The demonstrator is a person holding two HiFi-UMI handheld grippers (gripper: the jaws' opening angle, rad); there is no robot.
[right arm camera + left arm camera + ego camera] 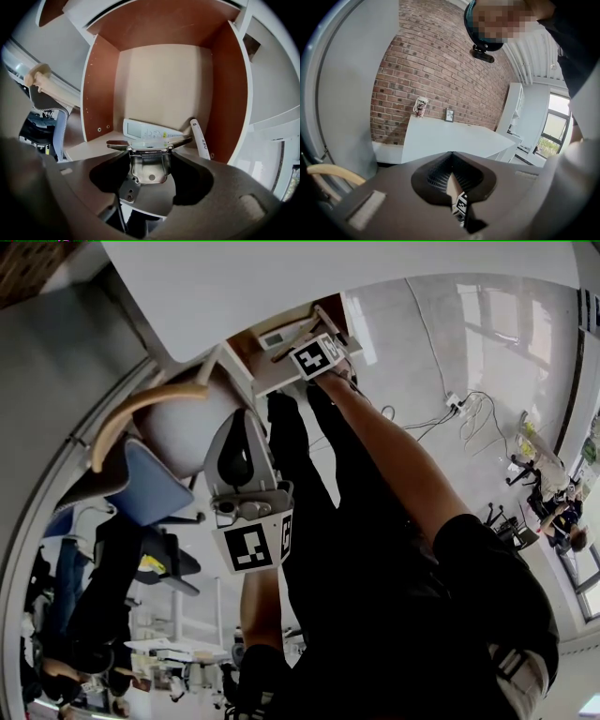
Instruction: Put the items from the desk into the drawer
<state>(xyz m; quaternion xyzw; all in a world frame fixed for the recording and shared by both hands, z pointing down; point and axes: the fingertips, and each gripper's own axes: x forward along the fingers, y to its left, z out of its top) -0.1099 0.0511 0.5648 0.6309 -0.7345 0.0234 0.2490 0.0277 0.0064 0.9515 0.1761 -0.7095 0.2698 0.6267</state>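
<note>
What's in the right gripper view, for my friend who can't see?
The right gripper holds a grey clipboard with a silver metal clip over an open red-brown wooden drawer. A white remote control and white pen lie inside.

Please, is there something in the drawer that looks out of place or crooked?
Nothing is spilled or broken. Only the white pen looks slightly askew: it slants against the drawer's brown right wall, while the white remote lies flat beside it. The right tool holds a metal clip in front of them.
</note>
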